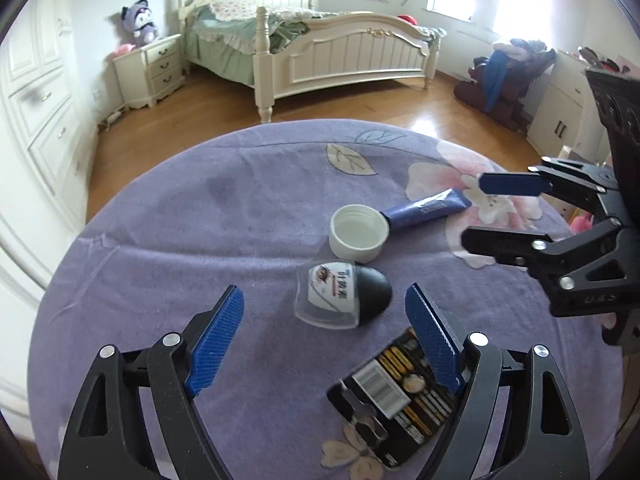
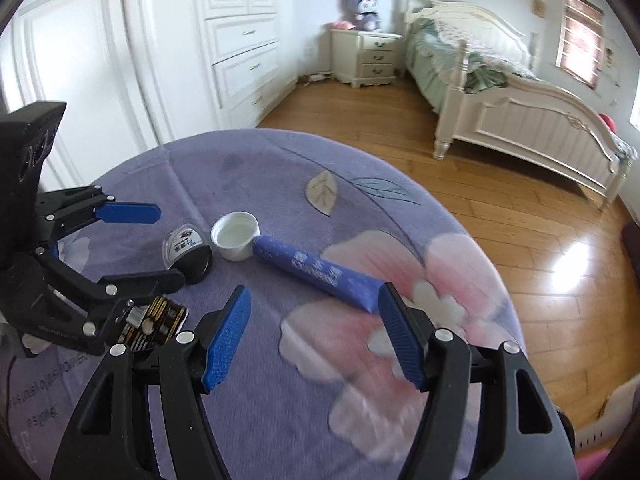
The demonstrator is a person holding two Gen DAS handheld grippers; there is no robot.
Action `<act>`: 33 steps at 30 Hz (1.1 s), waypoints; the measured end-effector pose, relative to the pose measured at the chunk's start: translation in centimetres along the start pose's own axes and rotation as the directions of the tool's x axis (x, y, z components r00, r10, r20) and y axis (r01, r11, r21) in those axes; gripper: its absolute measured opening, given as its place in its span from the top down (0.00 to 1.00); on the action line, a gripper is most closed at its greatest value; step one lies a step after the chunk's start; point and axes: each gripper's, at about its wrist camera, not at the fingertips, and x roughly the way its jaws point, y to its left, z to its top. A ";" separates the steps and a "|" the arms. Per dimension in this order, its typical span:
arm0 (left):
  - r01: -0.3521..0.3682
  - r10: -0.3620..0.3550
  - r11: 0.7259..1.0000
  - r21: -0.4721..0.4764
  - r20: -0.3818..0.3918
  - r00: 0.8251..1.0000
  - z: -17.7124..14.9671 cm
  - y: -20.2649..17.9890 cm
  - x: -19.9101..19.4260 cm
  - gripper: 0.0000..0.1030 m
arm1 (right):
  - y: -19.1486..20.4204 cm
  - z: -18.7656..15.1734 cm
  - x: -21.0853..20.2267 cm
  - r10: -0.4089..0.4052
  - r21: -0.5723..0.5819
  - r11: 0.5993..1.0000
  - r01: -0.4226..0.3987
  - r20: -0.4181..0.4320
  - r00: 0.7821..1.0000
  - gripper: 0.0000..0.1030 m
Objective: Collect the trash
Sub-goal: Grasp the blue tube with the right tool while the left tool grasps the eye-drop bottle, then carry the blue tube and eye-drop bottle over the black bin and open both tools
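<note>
Grippers, left (image 1: 324,312) and right (image 2: 314,316), angled down over the table (image 1: 168,240), jaws wide, empty.

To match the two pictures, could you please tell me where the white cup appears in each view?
Left wrist view: white cup sits just right of centre, touching the blue tube.
Right wrist view: white cup lies left of centre, the blue tube running right from it.
Shared landmark: the bed.
</note>
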 end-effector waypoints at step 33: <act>0.274 -0.310 0.942 0.195 0.190 0.931 1.4 -12.0 -8.5 0.53 | -4.0 -8.1 -18.1 -0.316 0.414 0.892 0.179 0.289 0.904 0.89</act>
